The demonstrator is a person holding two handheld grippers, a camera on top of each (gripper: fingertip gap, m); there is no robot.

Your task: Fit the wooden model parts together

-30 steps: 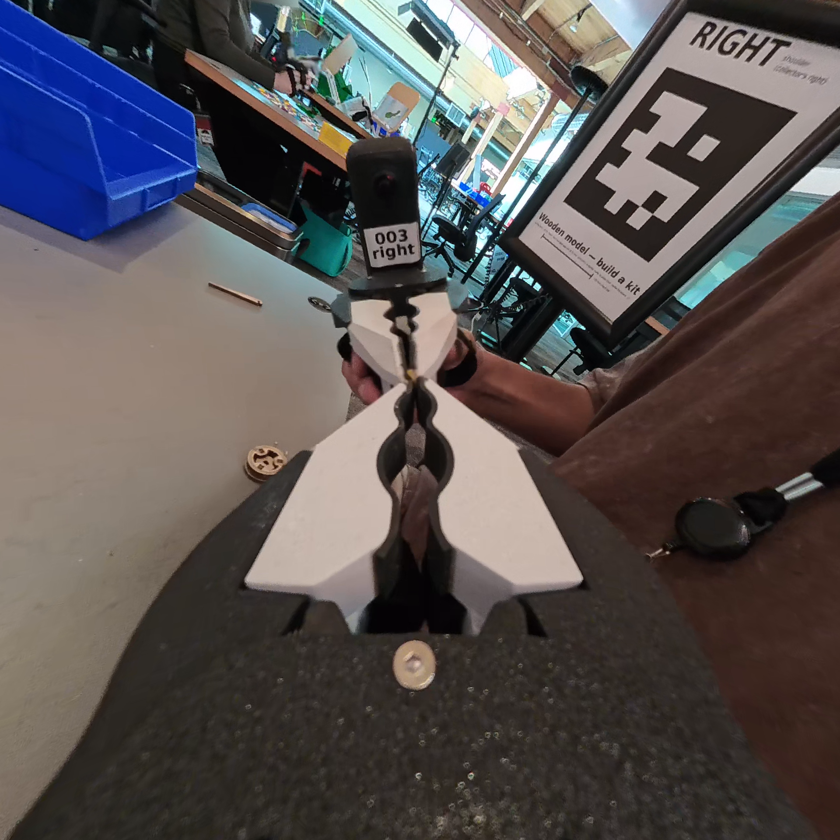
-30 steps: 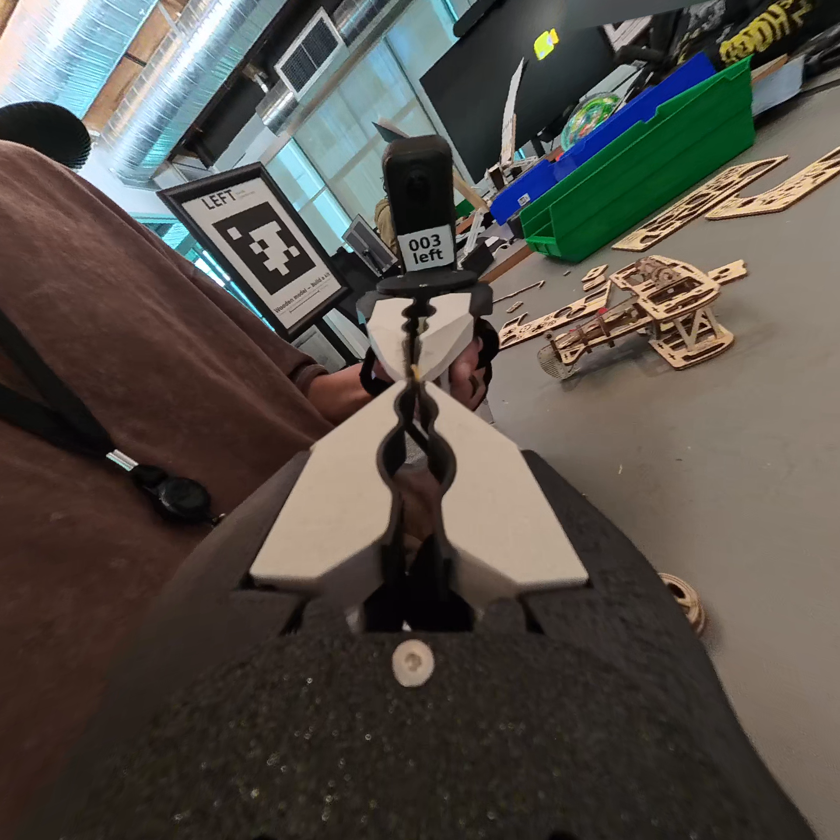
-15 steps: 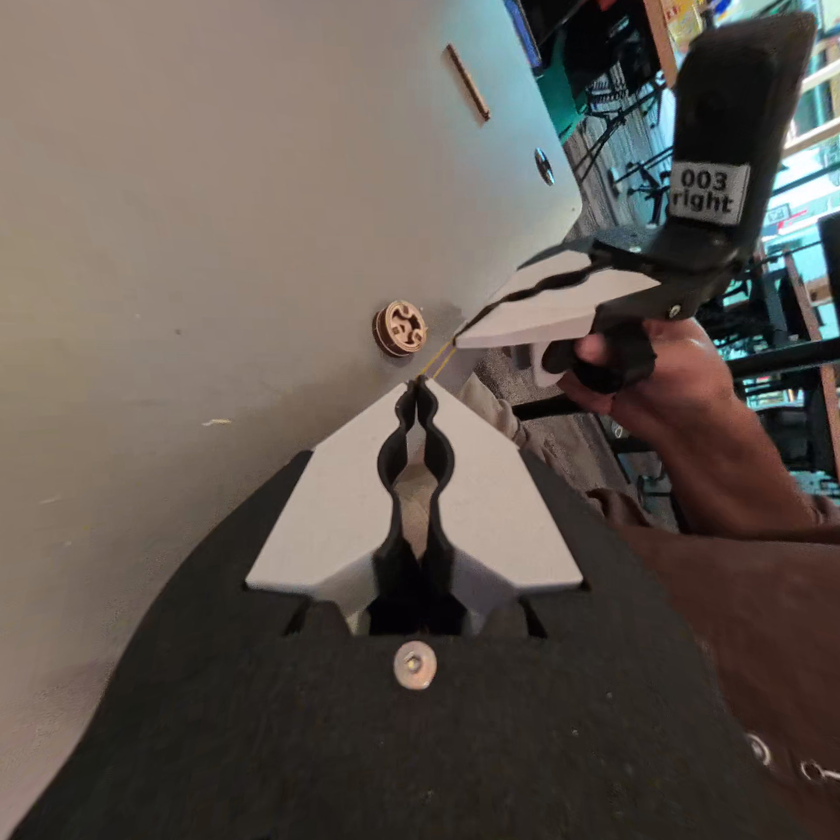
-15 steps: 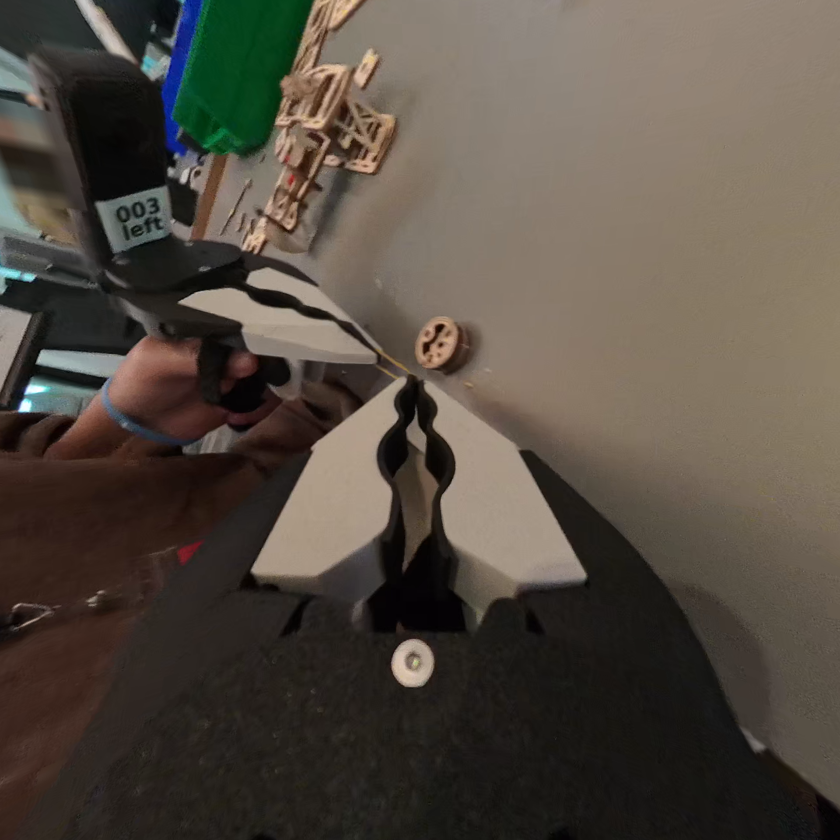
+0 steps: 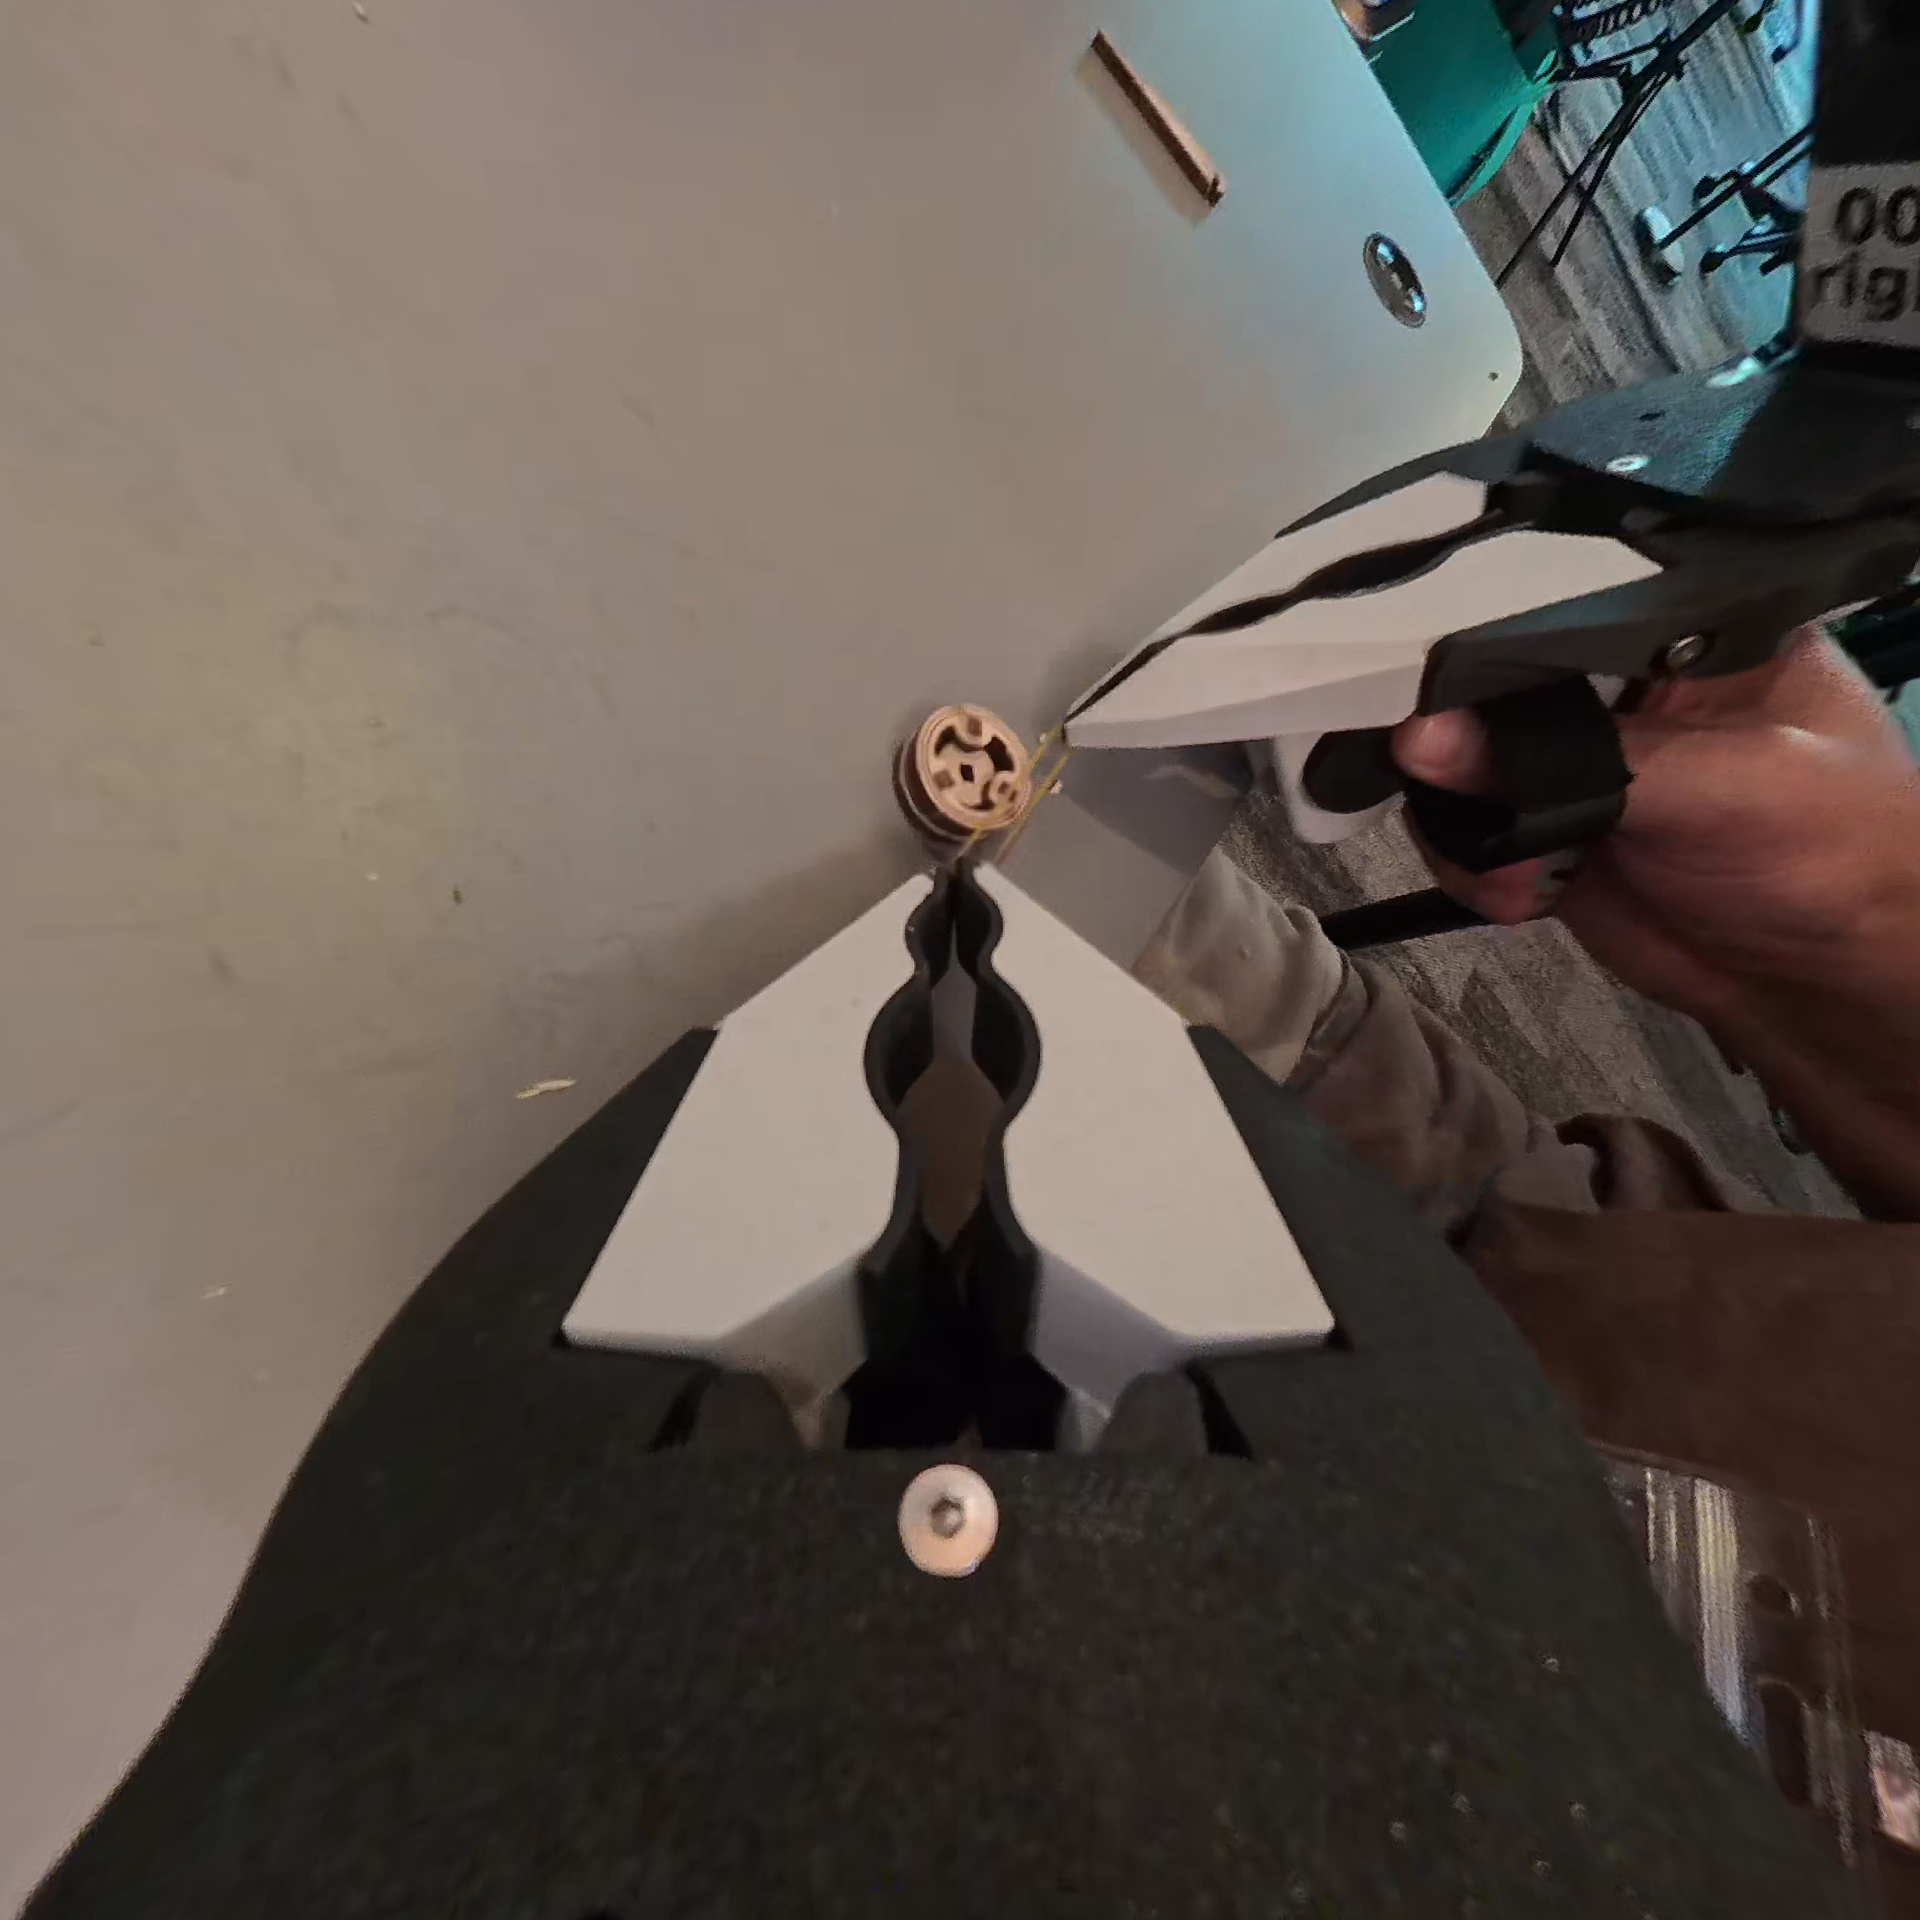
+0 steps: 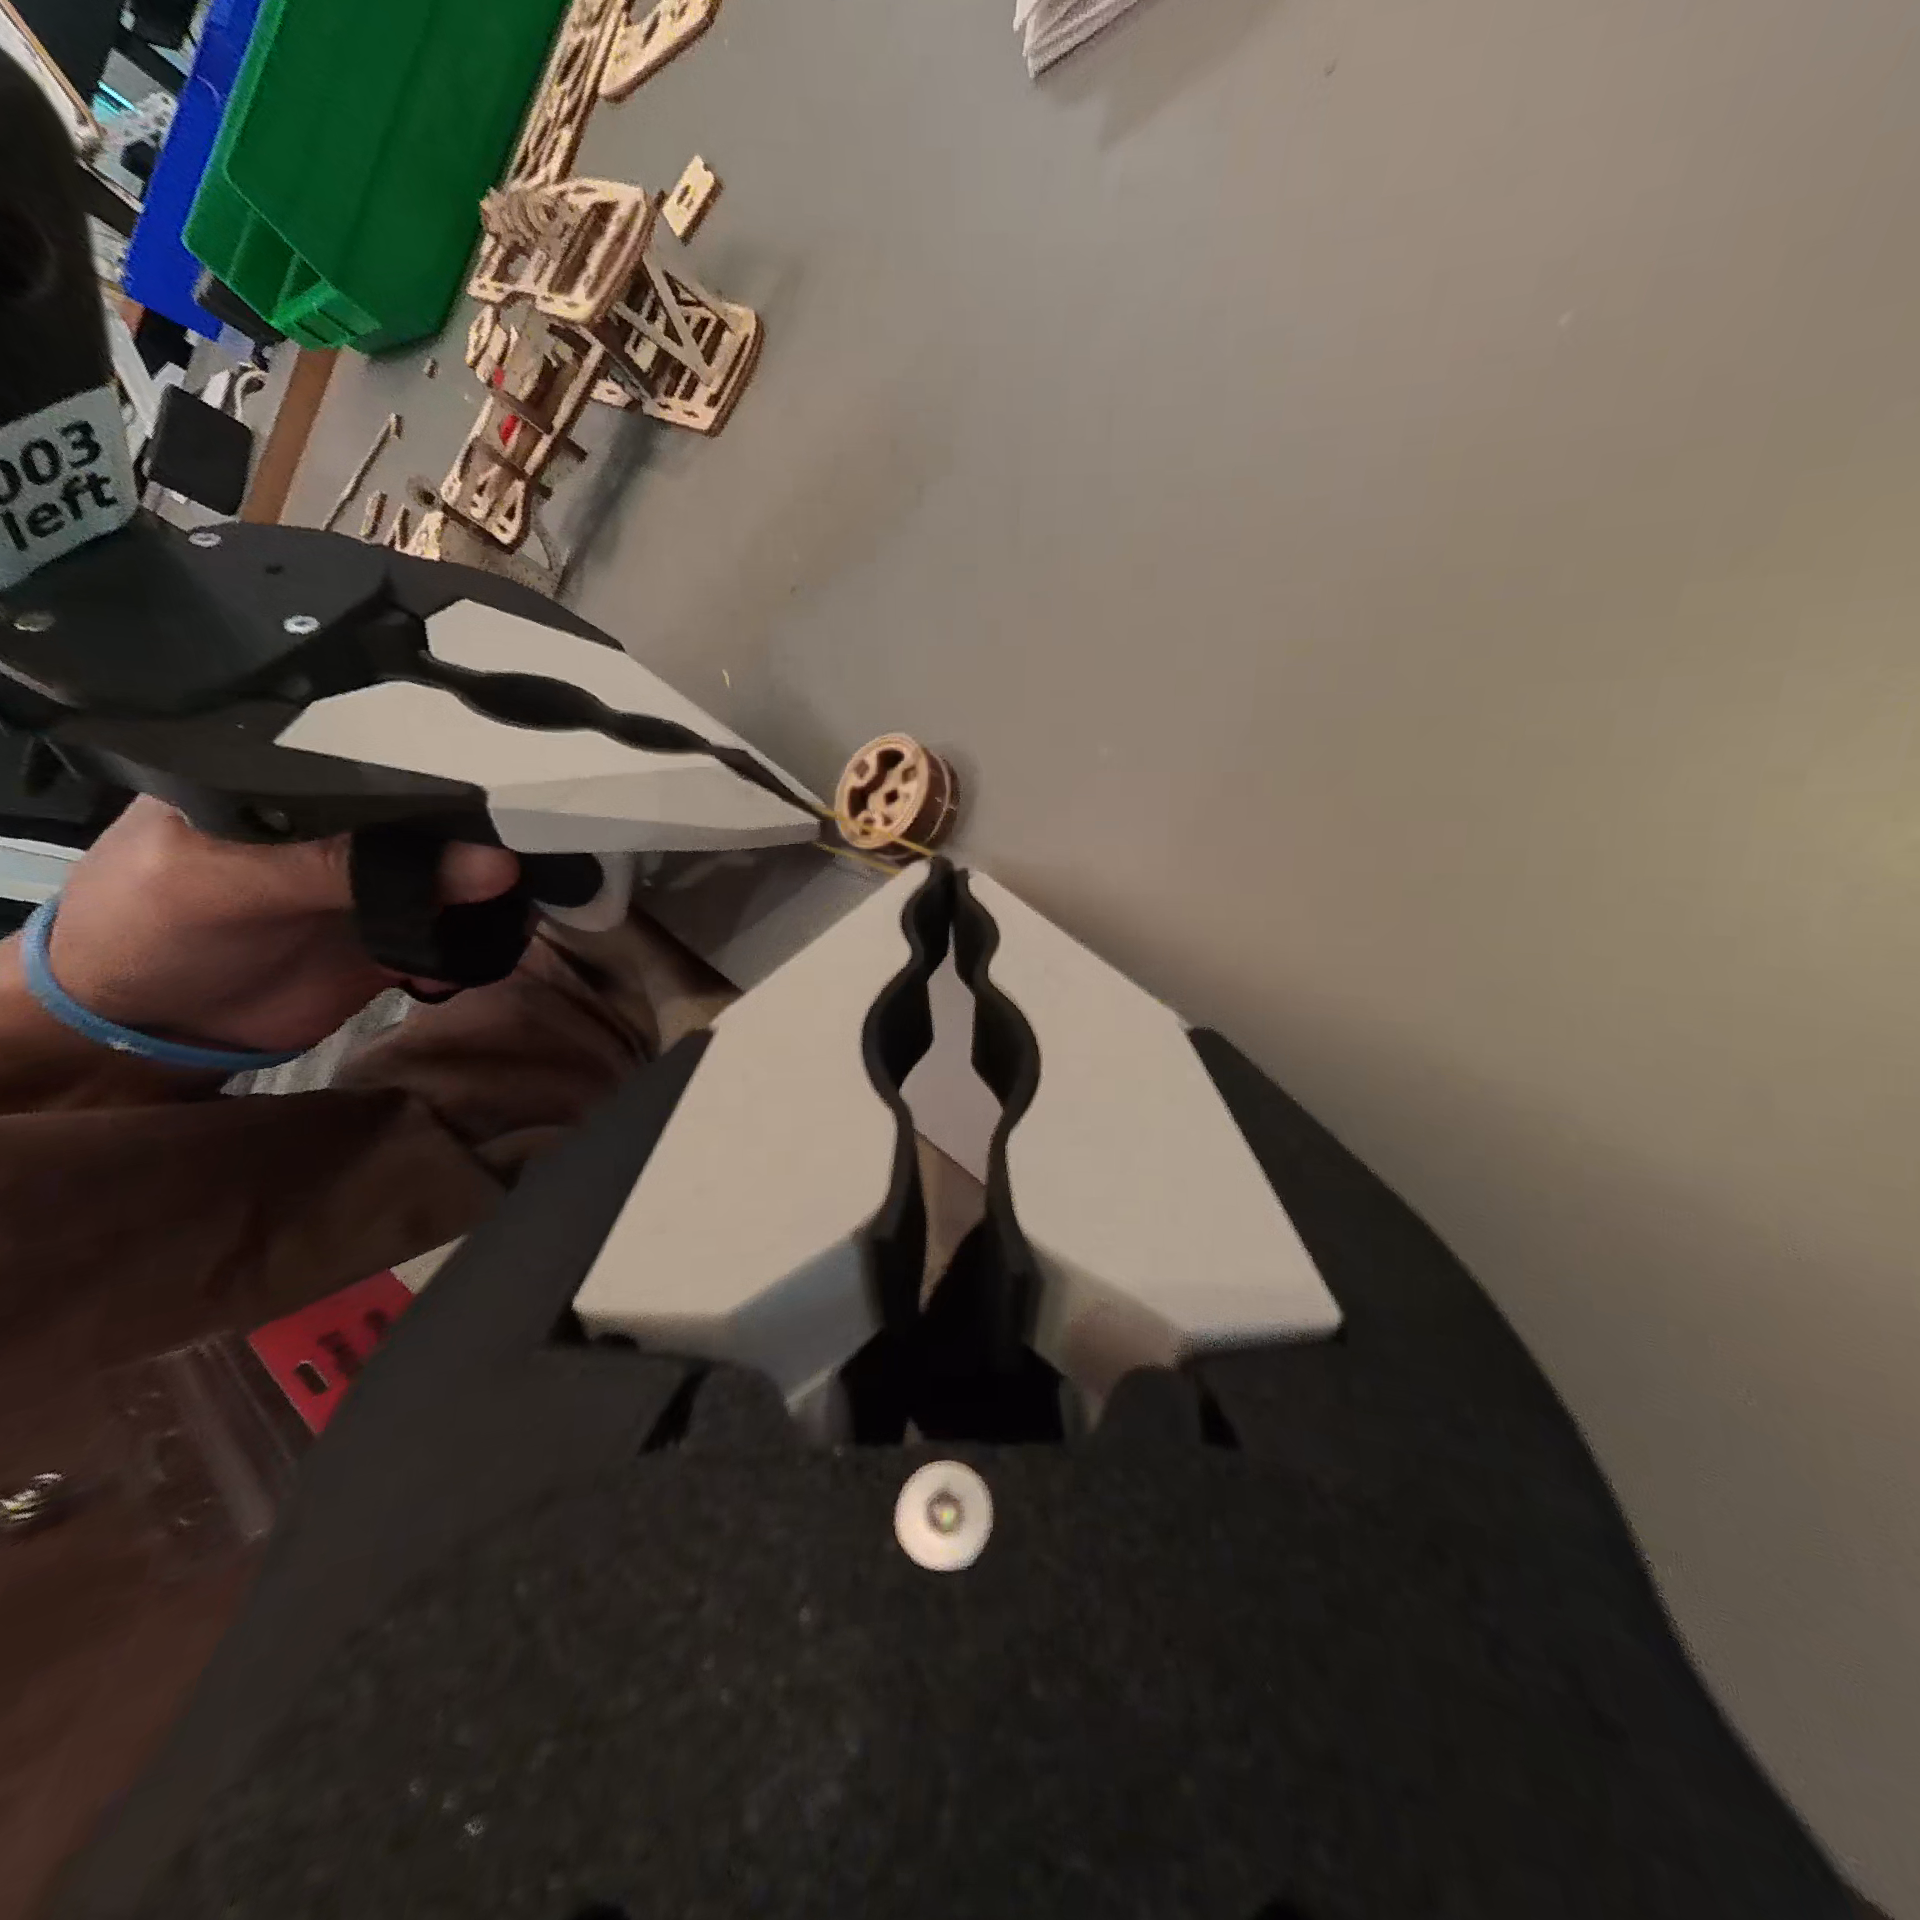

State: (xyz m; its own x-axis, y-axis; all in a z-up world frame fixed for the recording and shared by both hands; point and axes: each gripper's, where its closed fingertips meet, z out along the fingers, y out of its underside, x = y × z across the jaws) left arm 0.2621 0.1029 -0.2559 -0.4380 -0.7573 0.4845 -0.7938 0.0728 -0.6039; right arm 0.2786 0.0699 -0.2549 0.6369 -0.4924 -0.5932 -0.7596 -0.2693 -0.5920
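Observation:
A small round wooden wheel (image 5: 961, 774) lies on the grey table (image 5: 416, 520) near its edge; it also shows in the right wrist view (image 6: 896, 795). A thin yellow rubber band (image 5: 1023, 800) is stretched between both gripper tips and runs along the wheel's side (image 6: 878, 850). My left gripper (image 5: 954, 873) is shut on one end of the band, just short of the wheel. My right gripper (image 6: 948, 868) is shut on the other end. Each gripper shows in the other's view, the right (image 5: 1070, 727) and the left (image 6: 816, 816). Whether the band loops the wheel is unclear.
A partly built wooden plane model (image 6: 603, 312) stands farther along the table, with a green bin (image 6: 343, 156) and a blue bin (image 6: 177, 177) behind it. A wooden stick (image 5: 1148, 125) lies near the table's corner. The person's legs are below the table edge. Some 4 cm of space lies between my two pairs of fingers.
Both grippers, which faced each other in the air holding the band, have swung down to the table. The stretched band has come up against the wooden wheel.

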